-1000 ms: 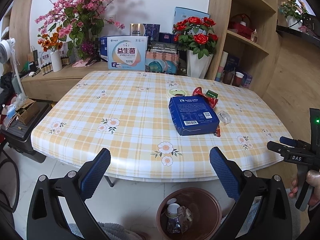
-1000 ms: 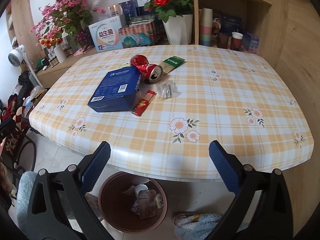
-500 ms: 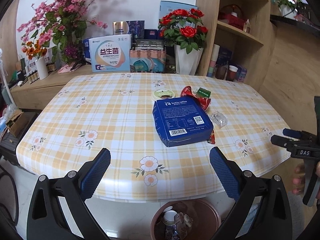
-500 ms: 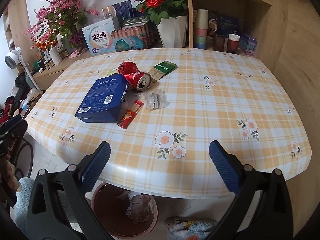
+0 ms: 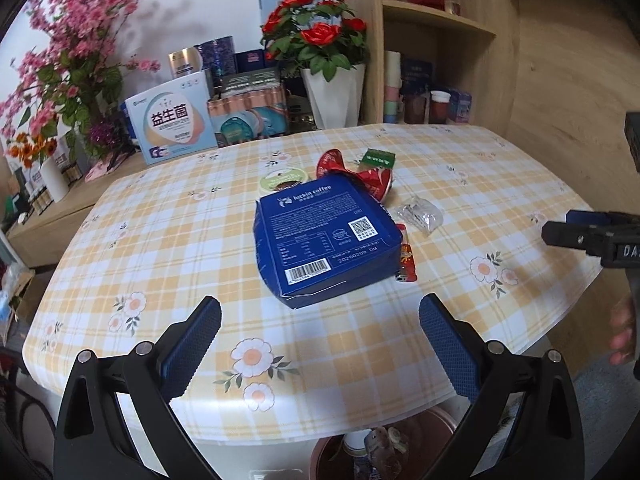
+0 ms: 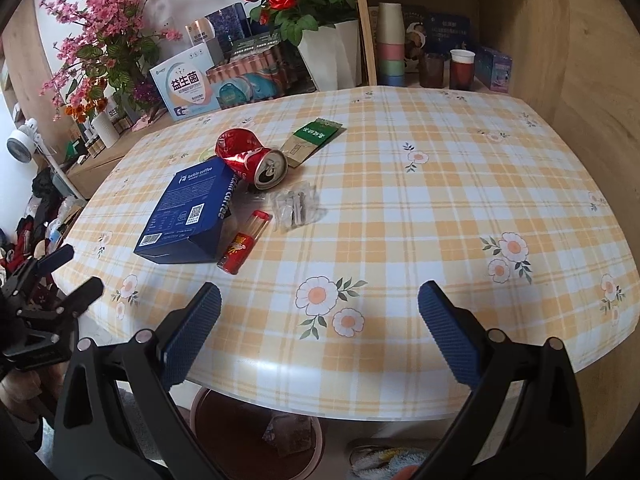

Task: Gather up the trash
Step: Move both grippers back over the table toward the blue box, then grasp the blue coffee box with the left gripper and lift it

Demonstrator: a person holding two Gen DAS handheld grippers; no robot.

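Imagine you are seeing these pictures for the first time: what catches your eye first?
A big blue coffee box lies mid-table on the checked tablecloth. Behind it lies a crushed red can; on its right, a clear crumpled wrapper. Red roses stand behind the table.

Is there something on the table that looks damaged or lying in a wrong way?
Yes. The red aluminium drink can lies on its side behind the blue cardboard coffee box, and its body is crushed and dented. Nothing looks spilled.

Both wrist cams near, share table (image 5: 360, 360)
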